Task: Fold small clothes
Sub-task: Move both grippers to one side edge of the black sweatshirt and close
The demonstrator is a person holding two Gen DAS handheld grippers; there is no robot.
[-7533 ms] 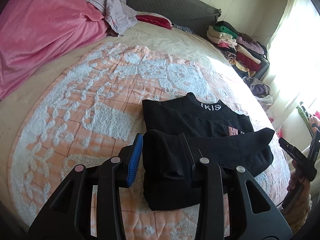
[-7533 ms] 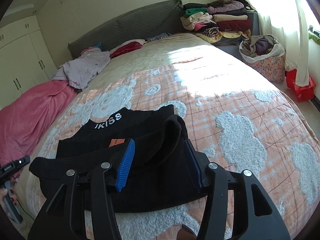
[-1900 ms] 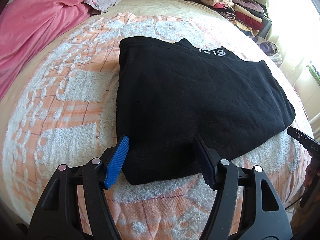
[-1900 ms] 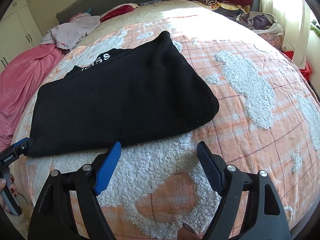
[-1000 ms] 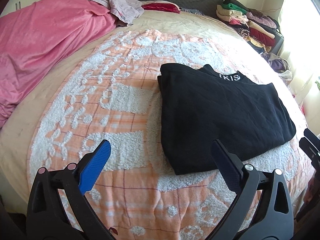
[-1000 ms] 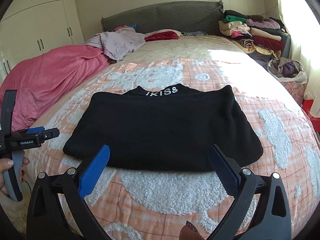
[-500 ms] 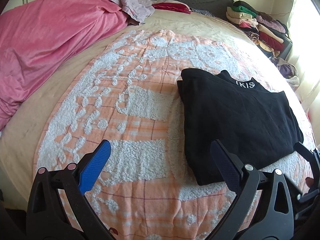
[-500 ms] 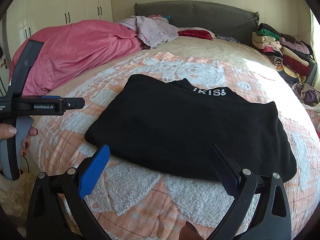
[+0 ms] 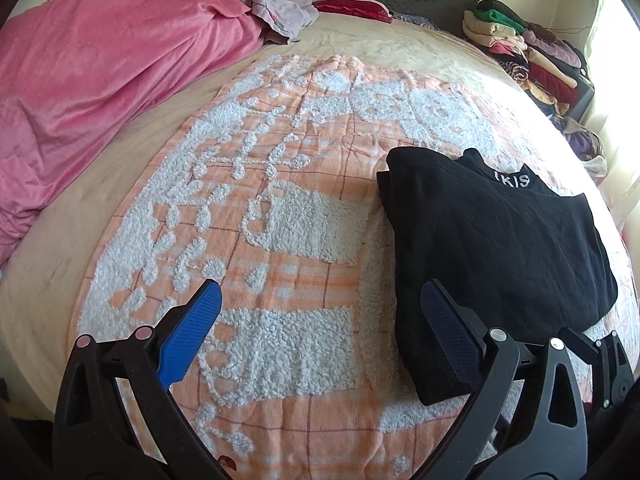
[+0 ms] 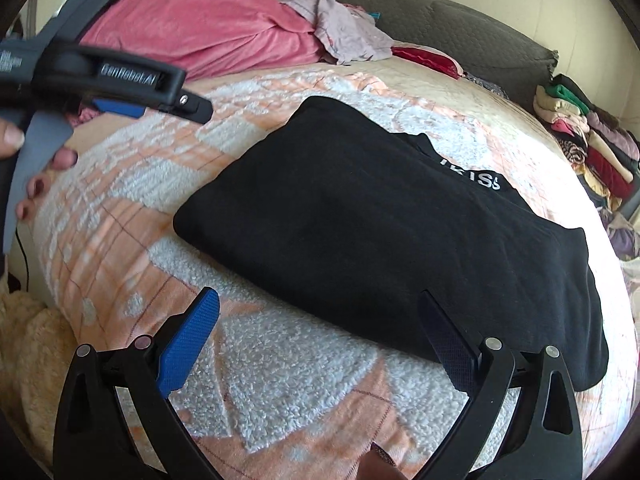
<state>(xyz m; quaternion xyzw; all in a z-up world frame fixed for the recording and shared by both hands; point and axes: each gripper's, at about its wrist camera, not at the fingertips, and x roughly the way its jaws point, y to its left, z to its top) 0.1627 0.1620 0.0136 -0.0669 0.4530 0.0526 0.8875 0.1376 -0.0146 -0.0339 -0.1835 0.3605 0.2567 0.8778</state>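
A black top [image 9: 496,240] with white collar lettering lies folded into a flat rectangle on the orange and white blanket [image 9: 280,200]. My left gripper [image 9: 320,316] is open, hovering over the blanket just left of the garment, its right pad beside the garment's near corner. From the right wrist the same black top [image 10: 380,220] fills the middle. My right gripper [image 10: 320,320] is open above the garment's near edge and holds nothing. The left gripper's body [image 10: 120,80], held by a hand, shows at the upper left of the right wrist view.
A pink duvet [image 9: 100,72] is heaped on the bed's left side, with a lilac garment [image 9: 276,0] and a red cushion [image 9: 352,6] near the grey headboard [image 10: 460,36]. Stacked folded clothes [image 9: 528,52] stand at the far right. The bed edge drops off near me.
Both grippers let go of the folded black top and drew back, wide open. In the last half second both views swung left, so the garment sits further right.
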